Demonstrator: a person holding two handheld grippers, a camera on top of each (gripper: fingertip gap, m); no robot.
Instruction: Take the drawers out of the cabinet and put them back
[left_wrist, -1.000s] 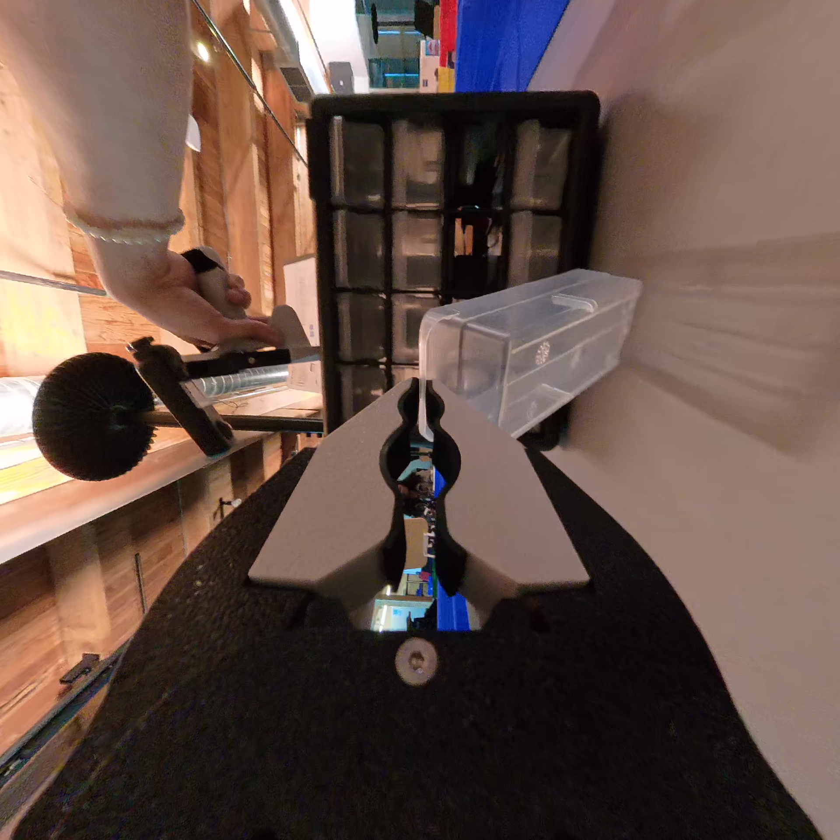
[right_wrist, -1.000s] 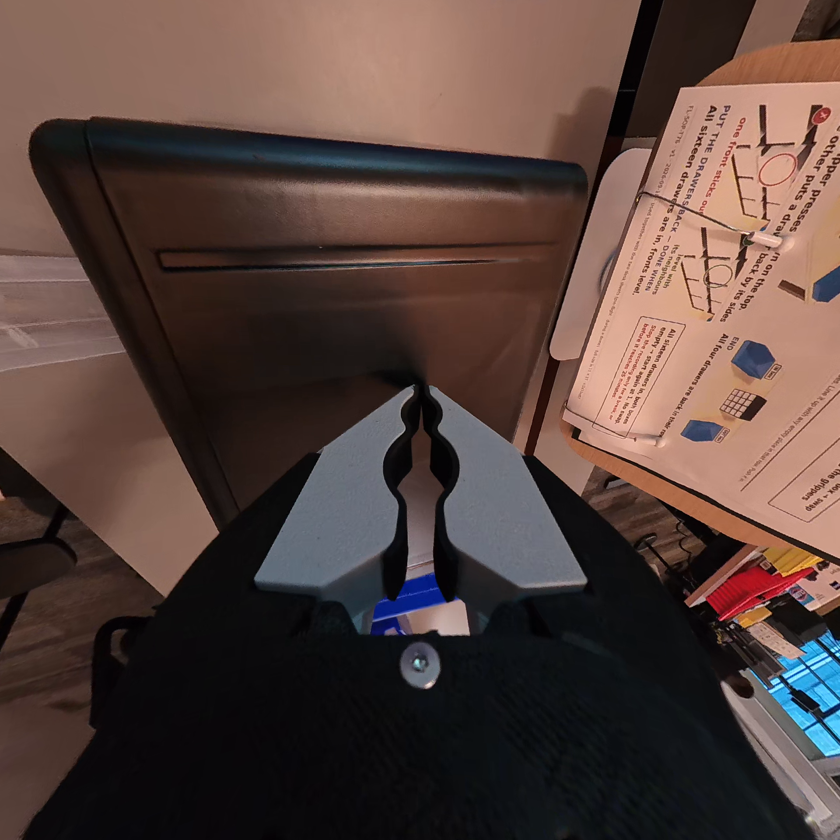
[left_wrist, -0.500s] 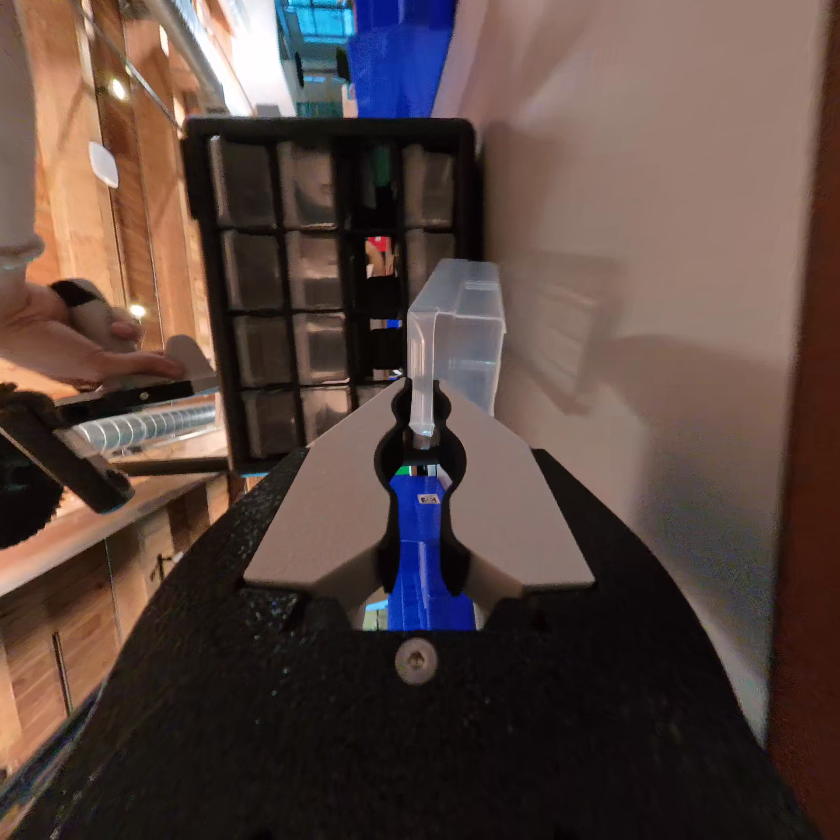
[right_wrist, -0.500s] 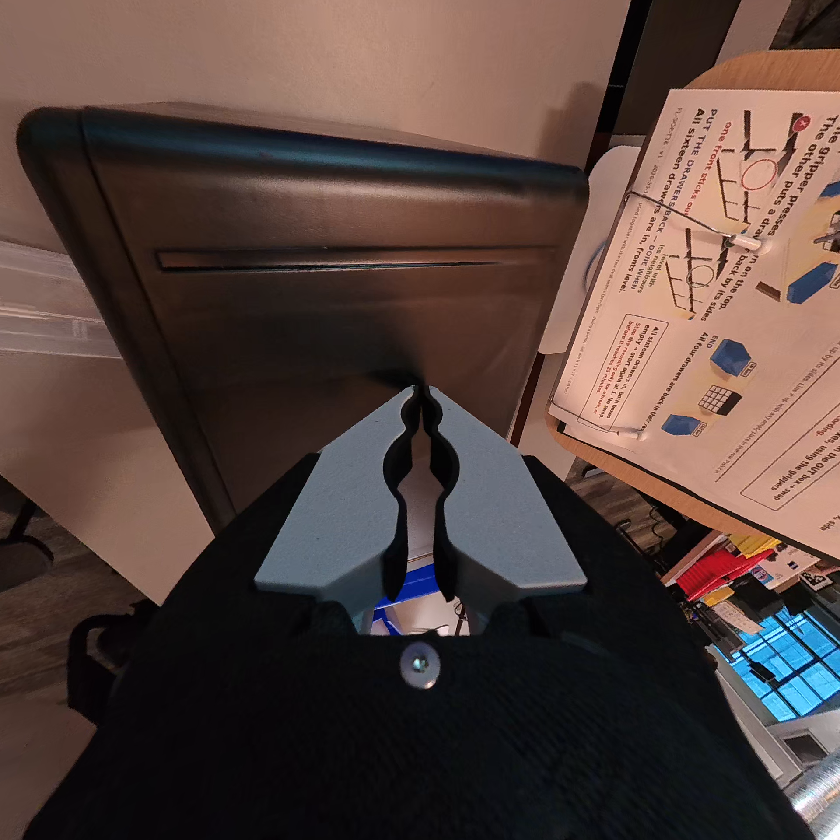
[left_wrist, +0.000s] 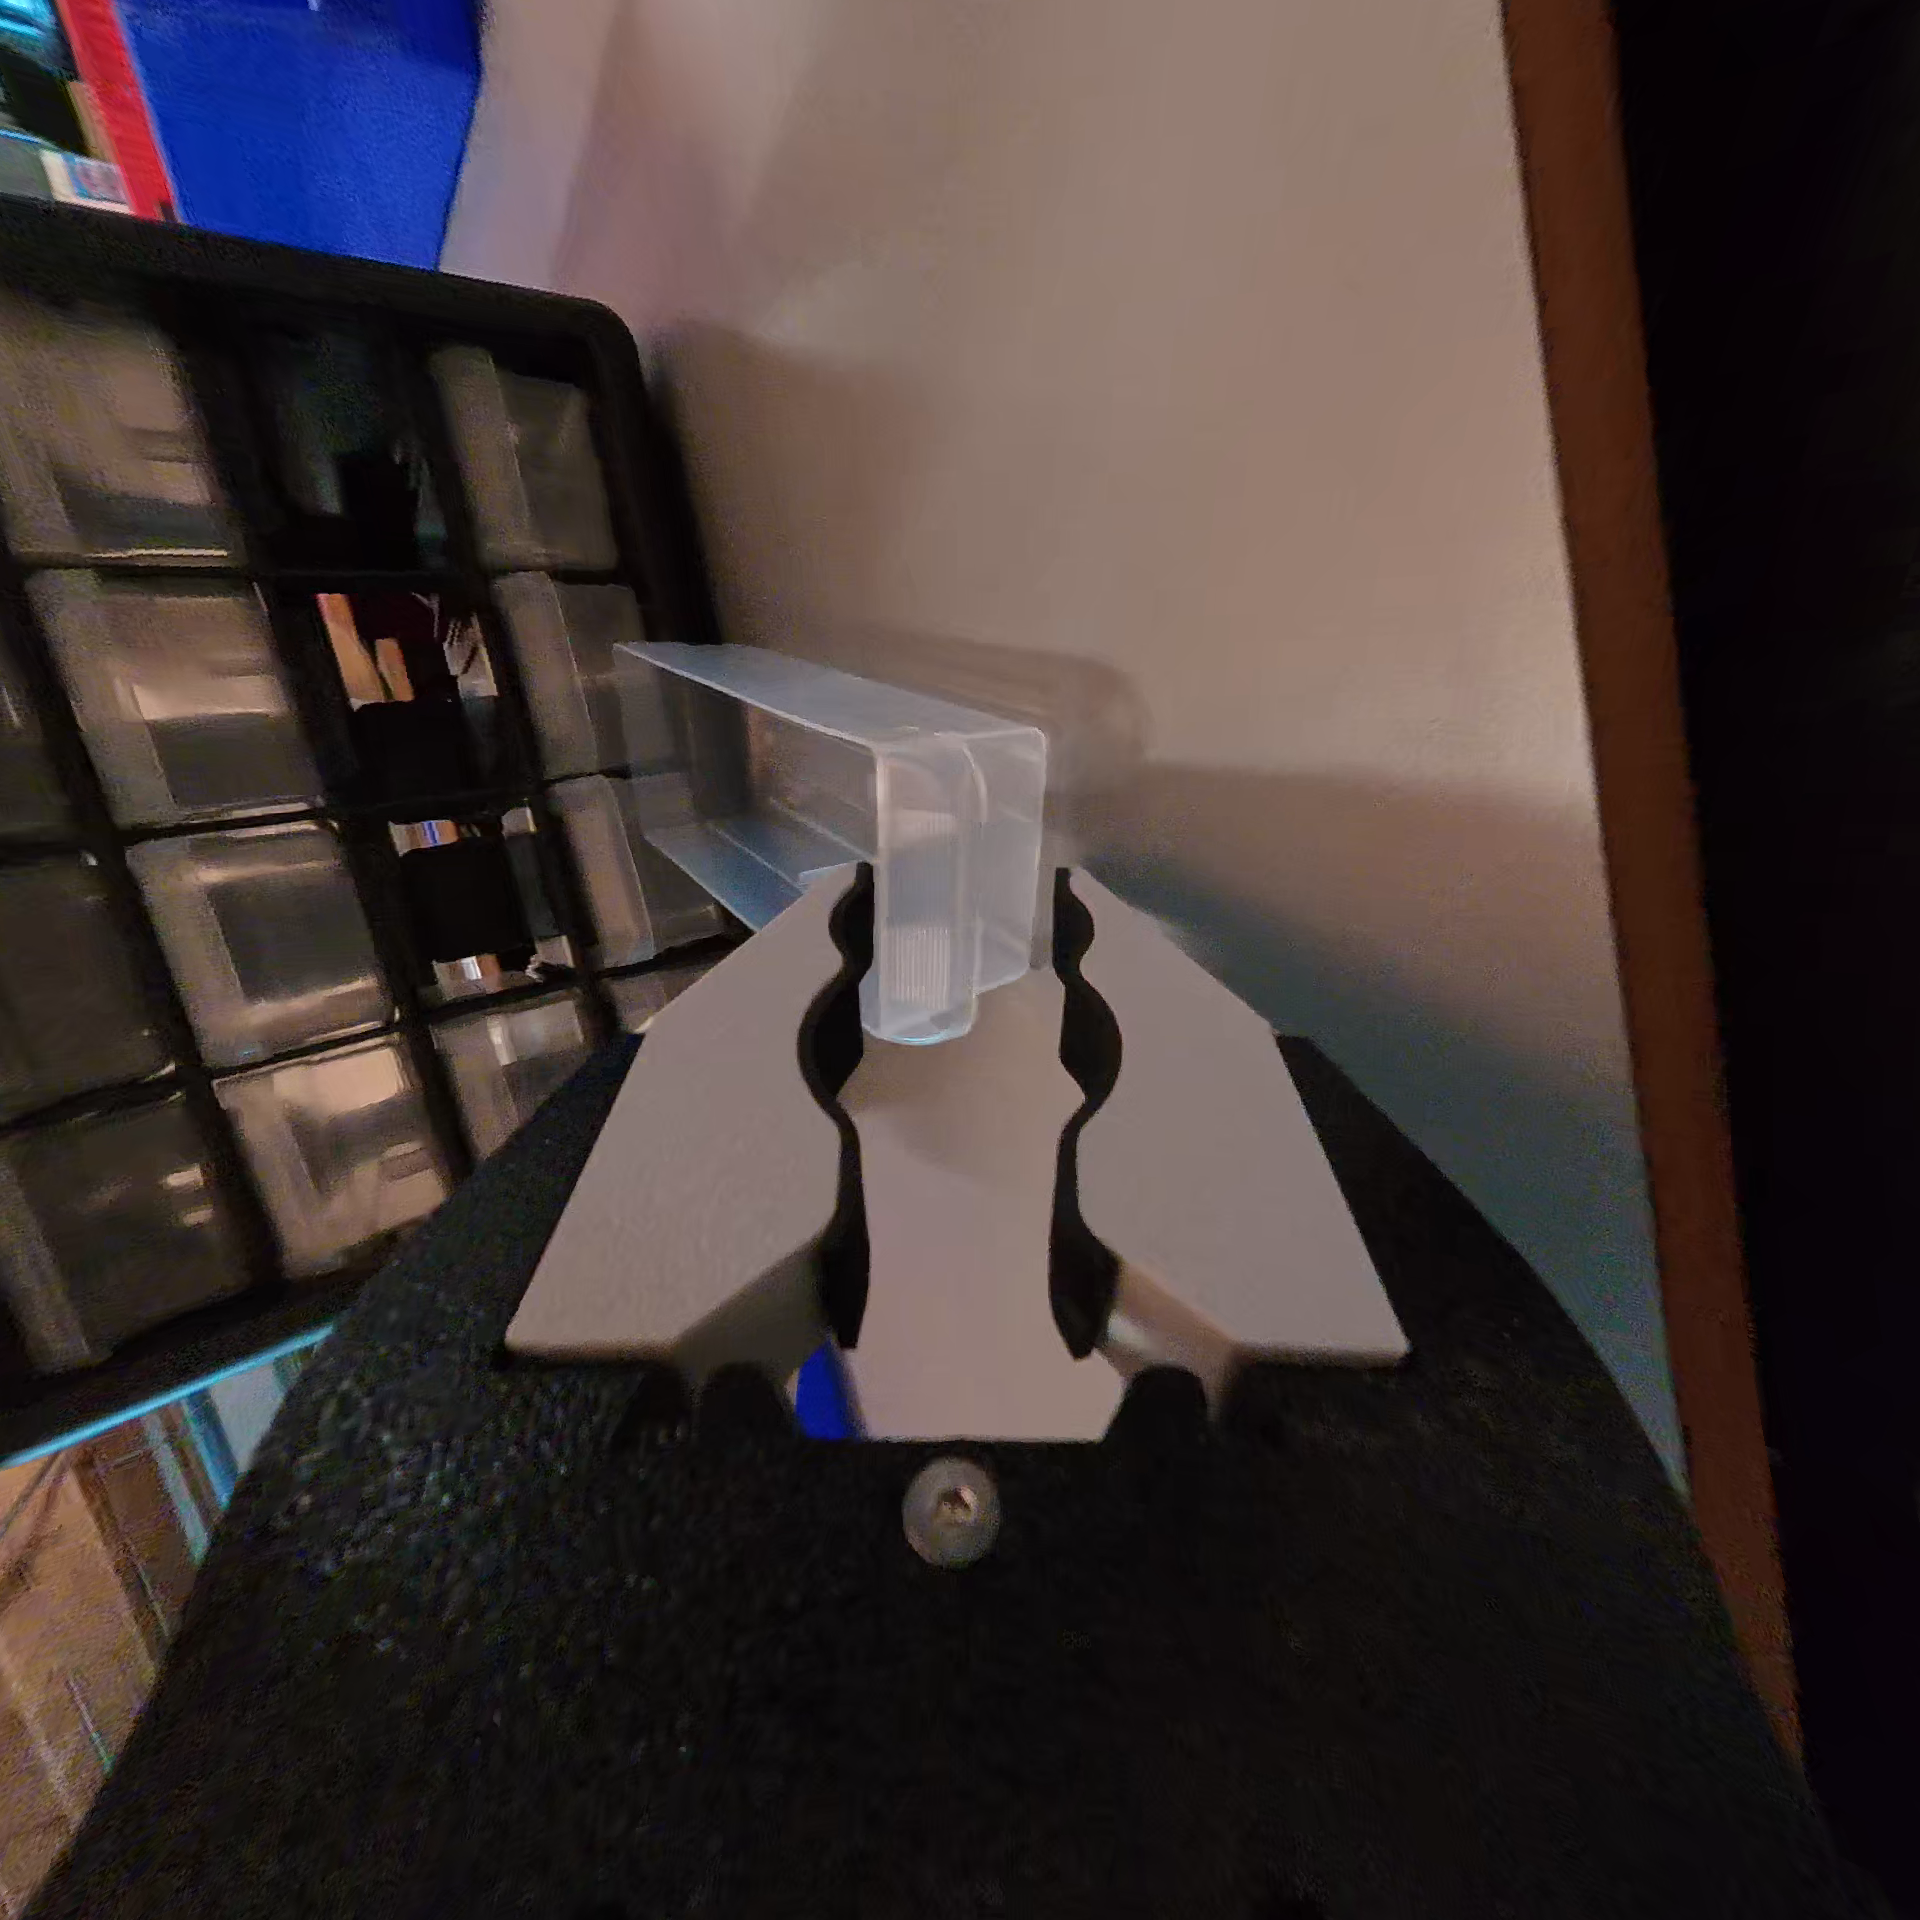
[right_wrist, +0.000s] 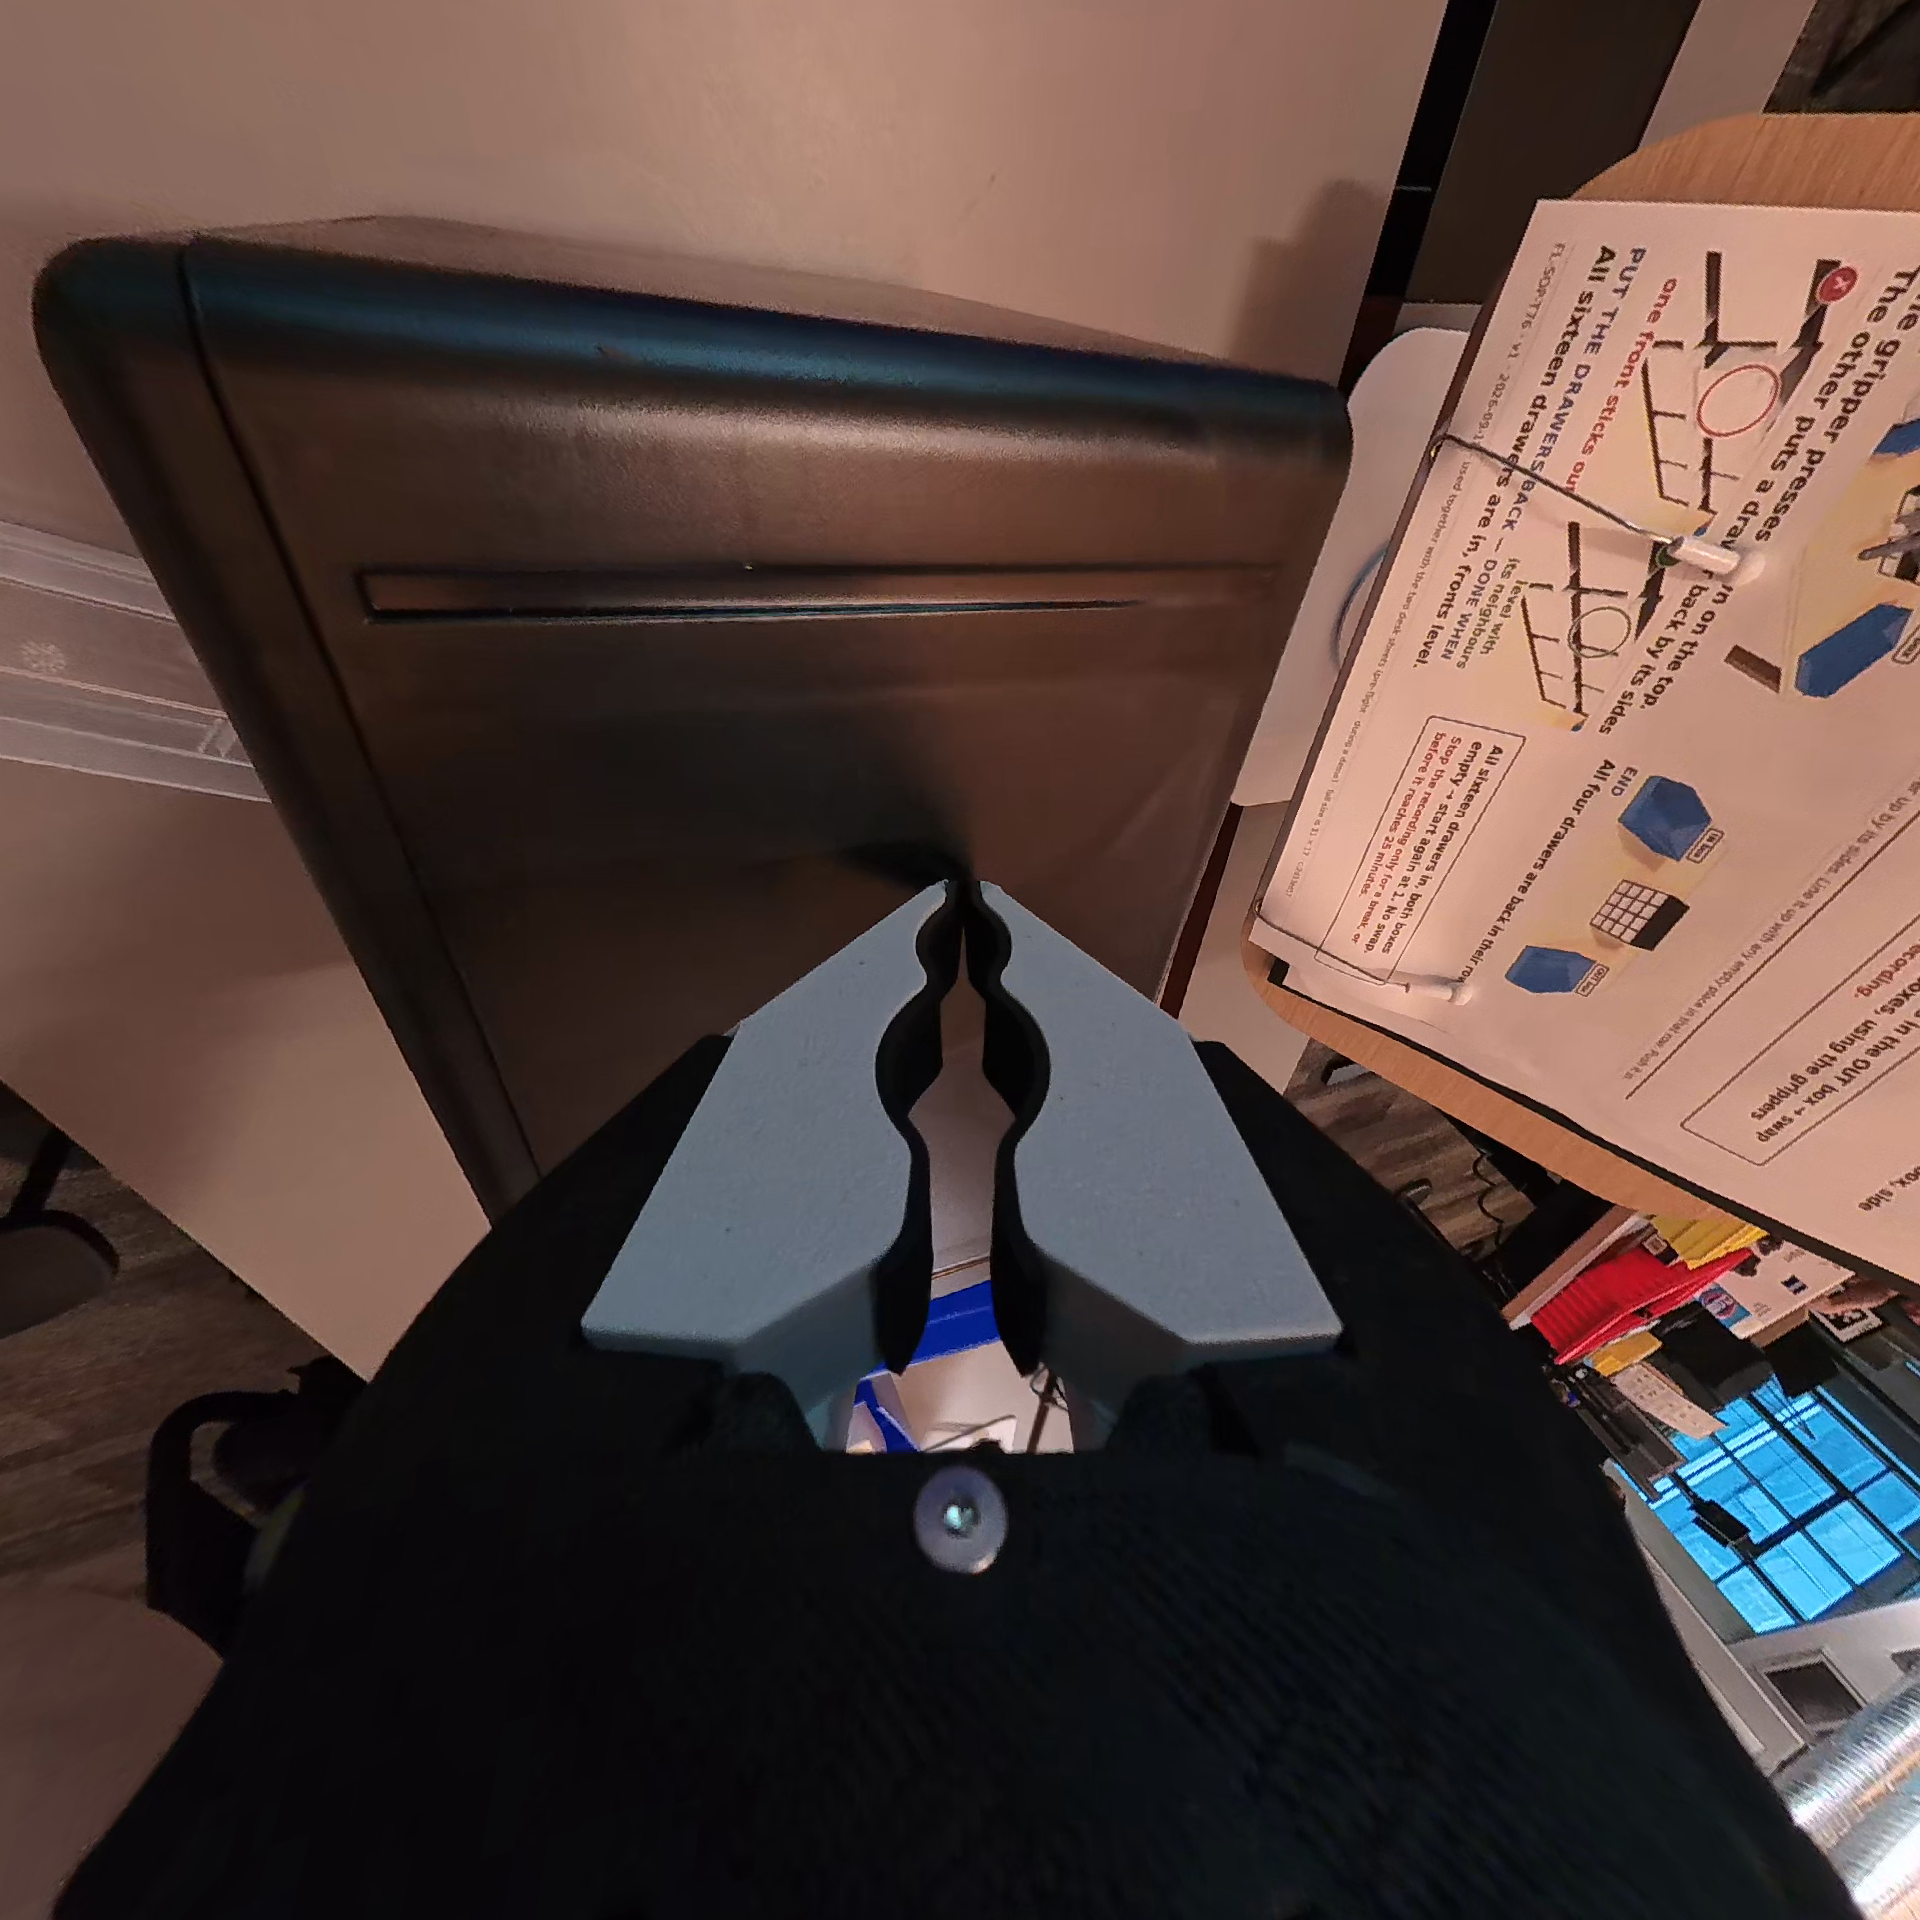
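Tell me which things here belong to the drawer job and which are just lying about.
Job:
- black plastic drawer cabinet
- clear plastic drawer lying on the table
- open left gripper
- shut right gripper on the cabinet top

Lying about:
- printed instruction sheet
- red and yellow stacked items

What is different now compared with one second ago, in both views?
The left hand-held gripper has opened and let go of the clear drawer, which now lies on the white table beside the black cabinet; earlier it was pinched by its front tab. The right hand-held gripper stays shut, its tips against the cabinet's top, nearly unmoved.
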